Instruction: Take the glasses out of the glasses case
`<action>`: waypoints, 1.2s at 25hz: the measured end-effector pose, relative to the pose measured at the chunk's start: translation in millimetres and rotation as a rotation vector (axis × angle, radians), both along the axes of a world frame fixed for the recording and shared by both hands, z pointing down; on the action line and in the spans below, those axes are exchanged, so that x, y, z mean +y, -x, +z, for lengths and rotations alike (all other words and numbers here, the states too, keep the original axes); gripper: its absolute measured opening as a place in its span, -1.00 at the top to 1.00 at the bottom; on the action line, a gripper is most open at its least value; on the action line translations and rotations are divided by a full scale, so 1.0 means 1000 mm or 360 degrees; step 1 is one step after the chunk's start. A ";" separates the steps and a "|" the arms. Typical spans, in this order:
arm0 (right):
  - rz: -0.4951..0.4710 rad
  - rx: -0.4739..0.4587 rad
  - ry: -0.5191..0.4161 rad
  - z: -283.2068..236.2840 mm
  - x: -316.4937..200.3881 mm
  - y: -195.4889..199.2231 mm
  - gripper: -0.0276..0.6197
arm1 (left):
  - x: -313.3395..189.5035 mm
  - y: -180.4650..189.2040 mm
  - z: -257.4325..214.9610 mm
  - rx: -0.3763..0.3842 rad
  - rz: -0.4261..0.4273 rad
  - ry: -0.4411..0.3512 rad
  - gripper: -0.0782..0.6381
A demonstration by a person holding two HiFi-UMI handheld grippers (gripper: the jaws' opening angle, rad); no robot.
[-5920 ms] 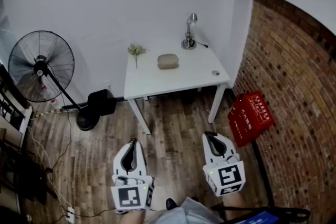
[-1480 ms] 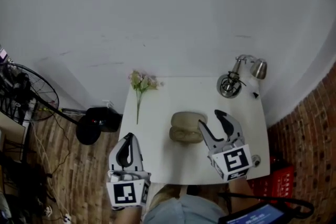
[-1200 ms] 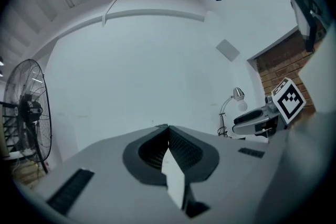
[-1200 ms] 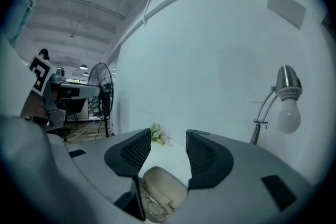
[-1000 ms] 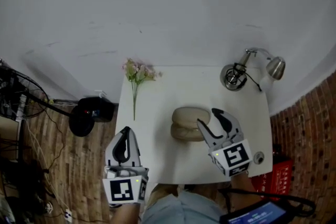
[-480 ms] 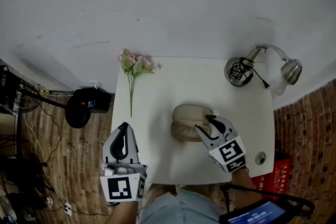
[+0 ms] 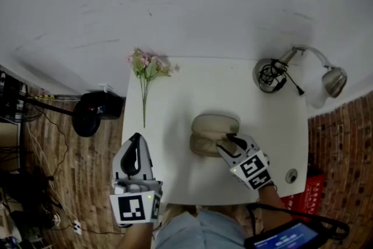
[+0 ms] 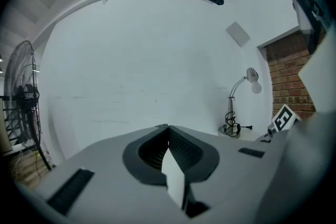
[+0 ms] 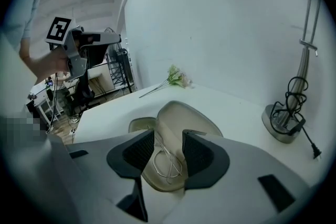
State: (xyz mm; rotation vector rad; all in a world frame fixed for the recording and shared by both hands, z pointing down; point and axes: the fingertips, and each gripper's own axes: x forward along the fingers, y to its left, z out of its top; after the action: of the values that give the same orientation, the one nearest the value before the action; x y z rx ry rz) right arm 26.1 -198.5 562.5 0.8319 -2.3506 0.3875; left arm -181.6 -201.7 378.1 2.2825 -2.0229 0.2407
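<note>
With the left gripper (image 7: 135,139) closed, the right gripper (image 7: 231,141) has fingers (image 9: 198,152) just closing astride the glasses (image 9: 167,159) in the open case (image 7: 213,125), which next need a gentle pinch.

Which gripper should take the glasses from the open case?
Right gripper: its jaws, which have just been closing, straddle the glasses in the case. Left gripper is shut, away from it.

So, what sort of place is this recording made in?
Probably a plain room in a home or small studio: a small white table with a desk lamp, a pedestal fan on a wooden floor, and a brick wall.
</note>
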 end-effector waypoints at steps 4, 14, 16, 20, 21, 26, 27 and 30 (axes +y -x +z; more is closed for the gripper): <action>-0.0036 0.0047 0.0059 0.017 0.005 -0.001 0.36 | -0.004 0.000 0.003 0.0000 0.0002 -0.0003 0.76; -0.0115 0.0139 0.0160 0.039 0.010 -0.003 0.47 | -0.010 0.001 0.013 0.0012 -0.0011 0.0027 0.76; -0.0141 0.0162 0.0187 0.042 0.013 -0.002 0.48 | -0.010 0.000 0.015 0.0029 -0.0007 0.0049 0.76; -0.0178 0.0214 0.0239 0.051 0.018 -0.003 0.48 | -0.012 -0.001 0.014 0.0029 -0.0003 0.0048 0.76; -0.0185 0.0226 0.0247 0.053 0.019 -0.004 0.49 | -0.012 -0.001 0.014 0.0027 -0.0005 0.0049 0.76; -0.0202 0.0253 0.0292 0.060 0.024 -0.003 0.54 | -0.011 0.001 0.016 0.0025 -0.0018 0.0064 0.76; -0.0207 0.0259 0.0299 0.061 0.024 -0.003 0.55 | -0.011 0.001 0.017 0.0025 -0.0017 0.0065 0.76; -0.0216 0.0263 0.0313 0.063 0.026 -0.002 0.58 | -0.012 0.000 0.016 0.0020 -0.0013 0.0061 0.76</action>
State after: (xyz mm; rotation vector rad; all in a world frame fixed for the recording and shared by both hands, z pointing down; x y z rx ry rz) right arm 27.9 -172.9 625.9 0.5855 -2.1603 0.4655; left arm -181.2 -213.8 394.5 2.2472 -2.0032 0.2611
